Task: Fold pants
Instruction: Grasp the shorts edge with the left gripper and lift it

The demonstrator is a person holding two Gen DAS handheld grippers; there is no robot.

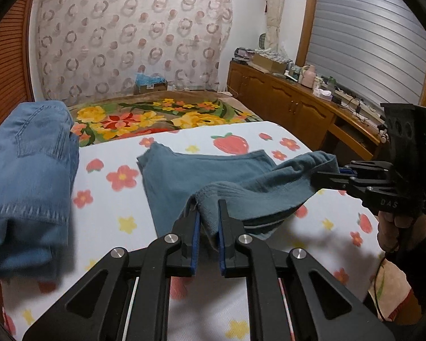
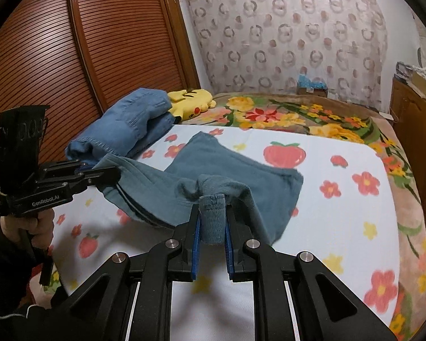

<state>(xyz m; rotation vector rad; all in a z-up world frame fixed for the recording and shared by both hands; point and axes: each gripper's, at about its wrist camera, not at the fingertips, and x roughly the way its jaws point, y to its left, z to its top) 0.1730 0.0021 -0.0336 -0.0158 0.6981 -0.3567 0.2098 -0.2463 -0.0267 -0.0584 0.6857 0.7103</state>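
- Pants lifted at the near edge off the flowered bed sheet, far part lying flat; ribbed hem pinched in left hand-held gripper, other corner clamped in right hand-held gripper.
- Slip risk: only small bites of cloth are held, so a corner could be dropped if tugged.
- Skewed fold likely if the two corners are carried unevenly.
- Folded jeans just beside could be snagged.

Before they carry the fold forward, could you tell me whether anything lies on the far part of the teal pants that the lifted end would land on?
Nothing visible does. The teal pants lie bare ahead; the folded jeans sit off to the left.
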